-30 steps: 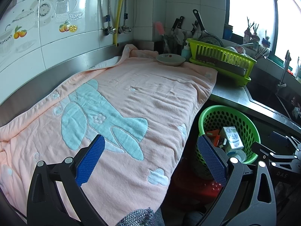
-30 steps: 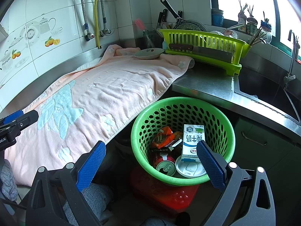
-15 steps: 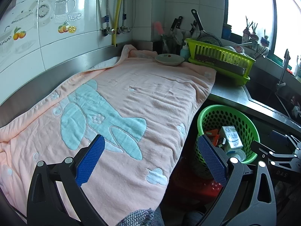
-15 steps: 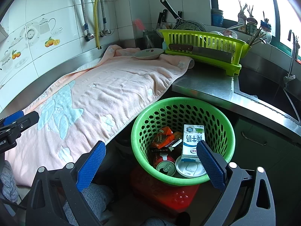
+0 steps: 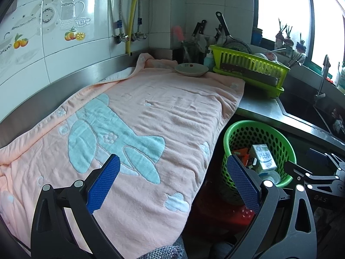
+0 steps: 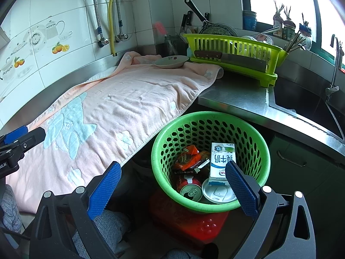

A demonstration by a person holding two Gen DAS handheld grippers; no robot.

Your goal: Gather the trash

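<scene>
A: Where's the light from?
B: Daylight through the window at upper right, blown out white, with glare on the wall tiles.
A: Sharpness?
B: Mostly crisp; fisheye bends the edges, corners go black, and it is dim under the tabletop.

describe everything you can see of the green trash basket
The green basket is round, plastic by the look of it, with walls pierced by rows of round holes and a smooth solid rim. It stands upright and open-topped below the steel counter's edge, on something red, beside the hanging edge of the pink towel. Inside lie a milk carton, an orange wrapper, a red drink can and a white lid. Neither gripper touches it.
</scene>
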